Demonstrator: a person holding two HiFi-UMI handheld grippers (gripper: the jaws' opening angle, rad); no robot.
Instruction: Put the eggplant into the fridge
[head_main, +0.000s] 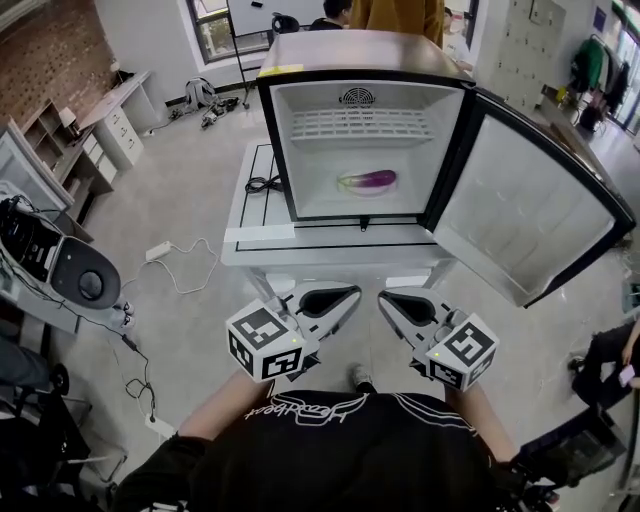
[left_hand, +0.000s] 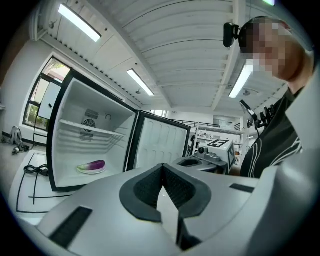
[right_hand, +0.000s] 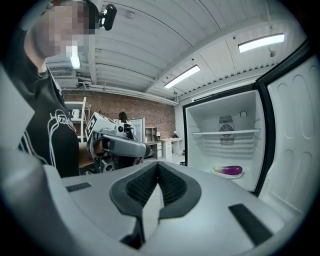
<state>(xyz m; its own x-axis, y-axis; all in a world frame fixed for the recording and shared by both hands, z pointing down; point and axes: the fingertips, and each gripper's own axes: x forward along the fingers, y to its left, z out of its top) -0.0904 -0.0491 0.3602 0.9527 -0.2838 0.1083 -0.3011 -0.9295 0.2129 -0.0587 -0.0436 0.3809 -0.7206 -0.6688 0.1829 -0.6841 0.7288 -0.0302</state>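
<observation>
A purple eggplant (head_main: 368, 181) with a green stem end lies on a small white plate on the floor of the open mini fridge (head_main: 366, 148). It also shows in the left gripper view as the eggplant (left_hand: 92, 166) and in the right gripper view as the eggplant (right_hand: 230, 170). My left gripper (head_main: 340, 296) and right gripper (head_main: 392, 298) are held close to my chest, well back from the fridge, side by side. Both are shut and hold nothing. The fridge door (head_main: 527, 208) stands wide open to the right.
The fridge stands on a low white table (head_main: 250, 232) with a black cable (head_main: 262, 184) beside it. A wire shelf (head_main: 366, 123) sits in the fridge's upper part. Cables and a power strip (head_main: 158, 251) lie on the floor at left. Desks line the left wall; people are seated at the right edge.
</observation>
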